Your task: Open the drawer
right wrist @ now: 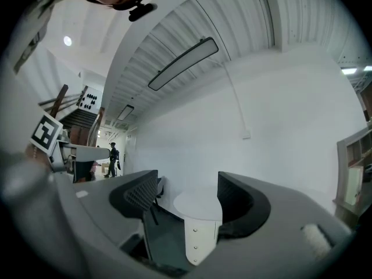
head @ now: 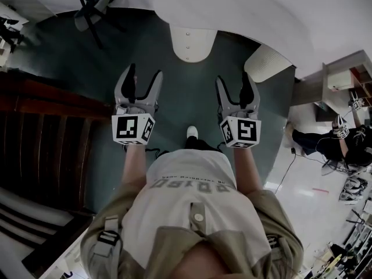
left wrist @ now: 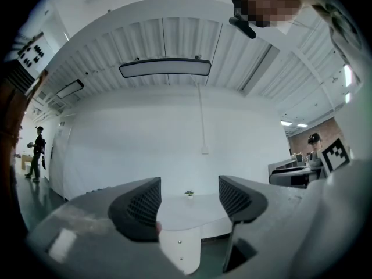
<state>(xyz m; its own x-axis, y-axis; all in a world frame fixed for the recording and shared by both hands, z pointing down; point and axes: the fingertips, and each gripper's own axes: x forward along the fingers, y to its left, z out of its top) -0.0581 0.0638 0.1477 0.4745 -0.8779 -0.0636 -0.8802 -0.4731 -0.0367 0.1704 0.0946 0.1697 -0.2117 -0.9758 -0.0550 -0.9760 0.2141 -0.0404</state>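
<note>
nothing of the job is done from where i stand: no drawer shows in any view, so i cannot say where it is. the left gripper and right gripper are held out side by side at chest height, each with jaws spread and nothing between them. finding and reaching the drawer is all left to do. a white table with its leg panel stands at 12 o'clock, dark wooden stairs crowd 9 o'clock, and a chair sits at 11. the green floor ahead gives walking room.
</note>
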